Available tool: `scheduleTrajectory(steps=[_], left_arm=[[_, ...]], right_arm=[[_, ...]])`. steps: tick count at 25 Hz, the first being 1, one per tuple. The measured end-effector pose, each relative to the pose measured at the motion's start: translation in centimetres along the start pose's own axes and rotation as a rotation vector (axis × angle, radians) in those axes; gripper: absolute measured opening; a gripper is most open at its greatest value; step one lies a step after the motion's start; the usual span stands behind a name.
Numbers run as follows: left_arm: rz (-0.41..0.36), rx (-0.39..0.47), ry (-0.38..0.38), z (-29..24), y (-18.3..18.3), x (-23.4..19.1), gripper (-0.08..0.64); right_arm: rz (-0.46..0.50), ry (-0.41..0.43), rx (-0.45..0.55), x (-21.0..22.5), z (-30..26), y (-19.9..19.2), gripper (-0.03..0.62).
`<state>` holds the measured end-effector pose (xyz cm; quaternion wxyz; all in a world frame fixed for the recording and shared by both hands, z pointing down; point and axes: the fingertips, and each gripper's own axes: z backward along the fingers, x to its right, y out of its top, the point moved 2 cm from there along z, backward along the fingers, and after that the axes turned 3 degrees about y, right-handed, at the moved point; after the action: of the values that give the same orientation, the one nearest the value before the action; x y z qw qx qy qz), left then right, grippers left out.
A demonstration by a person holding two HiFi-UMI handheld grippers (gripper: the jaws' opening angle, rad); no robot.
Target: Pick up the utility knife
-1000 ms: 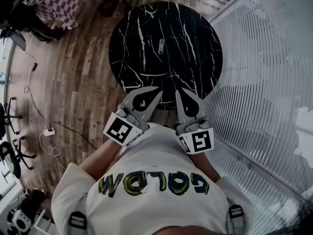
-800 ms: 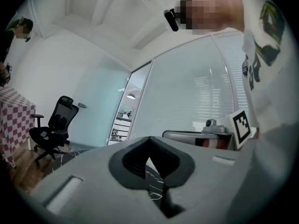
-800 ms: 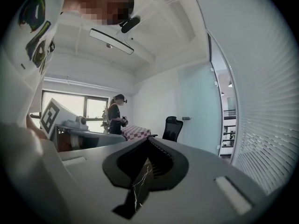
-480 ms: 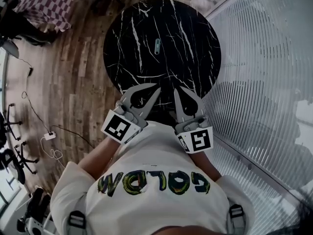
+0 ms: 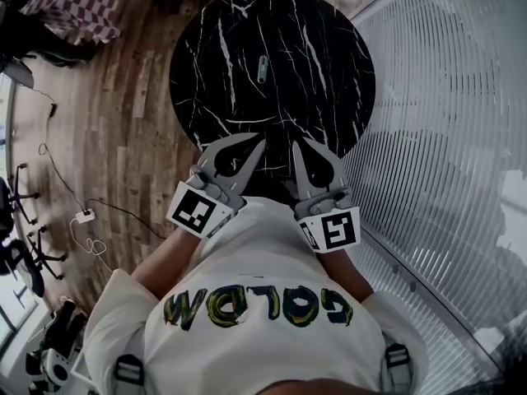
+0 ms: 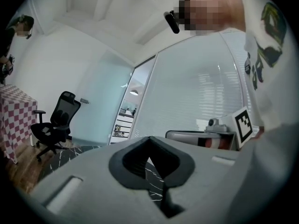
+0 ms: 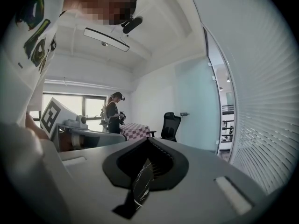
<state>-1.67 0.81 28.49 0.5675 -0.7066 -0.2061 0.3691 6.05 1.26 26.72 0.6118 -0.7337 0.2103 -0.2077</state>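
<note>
The utility knife [image 5: 262, 69], small and grey, lies near the middle of a round black marble table [image 5: 329, 48] in the head view. My left gripper [image 5: 263, 139] and right gripper [image 5: 295, 142] are held side by side in front of my chest. Their tips point at the table's near edge, well short of the knife. Both are shut with nothing between the jaws. The left gripper view has the shut left gripper [image 6: 150, 138] with a sliver of marble showing through its gap. The right gripper [image 7: 148, 140] looks the same in its own view. Neither gripper view has the knife in it.
A glass wall with blinds [image 5: 445, 122] runs close along the right of the table. Wooden floor [image 5: 123, 138] lies to the left, with a power strip and cable [image 5: 83, 217]. A checkered table [image 5: 74, 2] stands far left, beside office chairs [image 6: 55, 125]. Another person [image 7: 113, 112] stands by a window.
Both grippers have moved forward together toward the table, their tips now over its near edge. The table and knife sit slightly higher in the head view. The jaws have stayed shut.
</note>
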Motion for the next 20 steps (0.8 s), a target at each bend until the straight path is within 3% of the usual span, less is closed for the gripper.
scheduleTrajectory(steps=[8,16,20], left_arm=[[-0.013,-0.024,0.072,-2.0,-1.4,-3.4,0.003],[-0.012,-0.057,0.08,-4.6,-4.2,-6.8,0.003],[-0.018,-0.074,0.098,-6.1,-6.4,-9.6,0.003]], right_arm=[[-0.014,0.033,-0.044,1.9,-3.1,-2.0,0.0],[-0.028,0.052,-0.112,4.0,-7.6,-5.8,0.004],[-0.049,0.054,-0.142,5.9,-10.3,-8.8,0.041]])
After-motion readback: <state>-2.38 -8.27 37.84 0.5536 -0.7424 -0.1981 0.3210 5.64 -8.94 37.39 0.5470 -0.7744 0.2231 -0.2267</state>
